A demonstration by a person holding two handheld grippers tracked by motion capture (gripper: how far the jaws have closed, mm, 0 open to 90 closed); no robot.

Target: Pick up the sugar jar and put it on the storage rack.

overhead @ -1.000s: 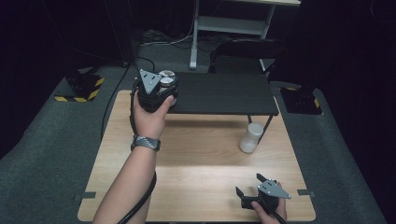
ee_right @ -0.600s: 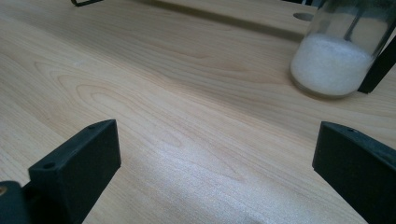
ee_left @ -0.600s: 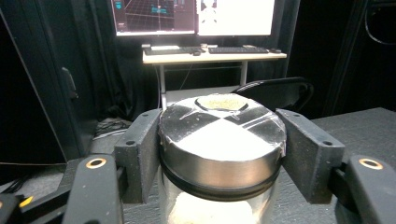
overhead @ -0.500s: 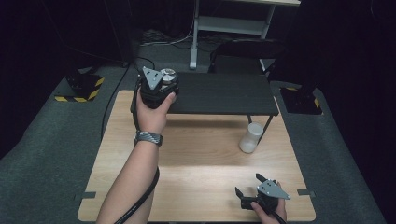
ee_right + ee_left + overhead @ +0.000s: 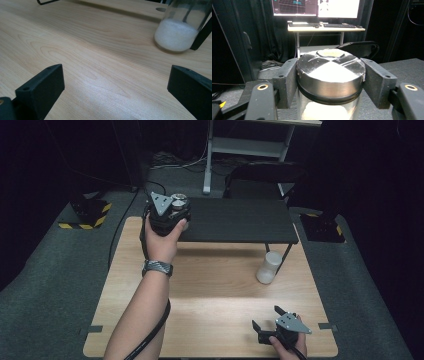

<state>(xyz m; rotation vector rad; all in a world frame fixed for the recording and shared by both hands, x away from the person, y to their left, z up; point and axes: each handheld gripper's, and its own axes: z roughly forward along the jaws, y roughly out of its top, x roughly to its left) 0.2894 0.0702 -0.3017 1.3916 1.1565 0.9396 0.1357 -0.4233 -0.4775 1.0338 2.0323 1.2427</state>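
My left gripper [image 5: 176, 204] is shut on a glass jar with a silver metal lid [image 5: 330, 75]. It holds the jar upright over the left end of a black shelf [image 5: 240, 220]. In the left gripper view the pads [image 5: 287, 82] press on both sides of the lid, and white powder shows in the glass below. A second jar of white powder [image 5: 268, 267] stands on the wooden table [image 5: 210, 290] by the shelf's right leg. My right gripper [image 5: 268, 320] rests low at the table's front right, open, with bare wood between its jaws [image 5: 115, 85]. That second jar [image 5: 180, 32] stands ahead of it.
The black shelf stands on thin legs across the back of the table. Behind the table are a desk with monitors and keyboards [image 5: 324, 25] and a dark chair [image 5: 260, 177]. Yellow-black striped bases [image 5: 87, 215] sit on the floor at both sides.
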